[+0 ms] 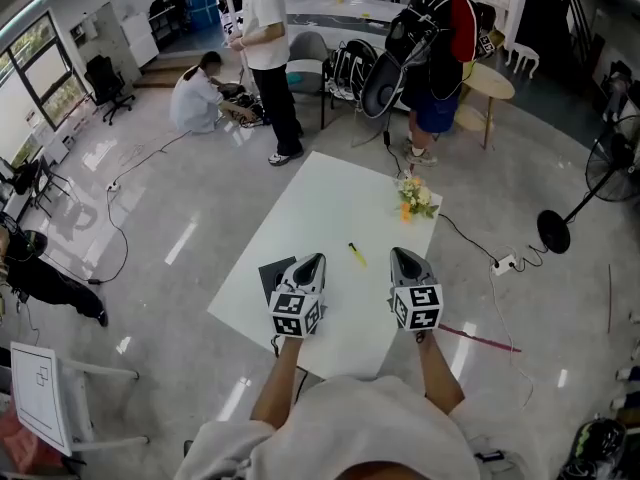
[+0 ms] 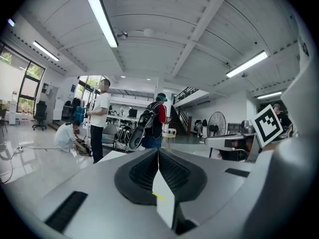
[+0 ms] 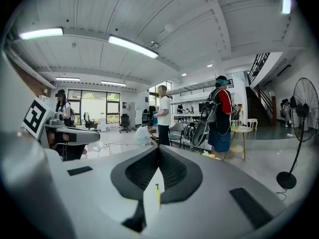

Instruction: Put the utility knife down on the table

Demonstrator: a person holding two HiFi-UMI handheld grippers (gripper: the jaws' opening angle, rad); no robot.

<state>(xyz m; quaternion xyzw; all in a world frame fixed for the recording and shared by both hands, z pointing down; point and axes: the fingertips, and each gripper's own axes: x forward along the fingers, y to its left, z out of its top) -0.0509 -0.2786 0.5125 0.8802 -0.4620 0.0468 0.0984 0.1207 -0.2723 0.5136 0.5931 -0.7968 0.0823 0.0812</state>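
Knife [image 1: 356,255] lies flat, slanting across table [image 1: 320,203].

Head camera looks steeply down on the table [image 1: 330,218]. Gripper cameras face nearly level (all share the white-shirted bystander [image 1: 268,38]).

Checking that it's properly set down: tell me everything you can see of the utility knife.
The utility knife is small, slim and yellow, plastic by the look; its blade is too small to make out. It lies flat on the white table, diagonal, just beyond and between the left gripper and right gripper. Only the tabletop touches it; both grippers are shut, empty and clear of it.
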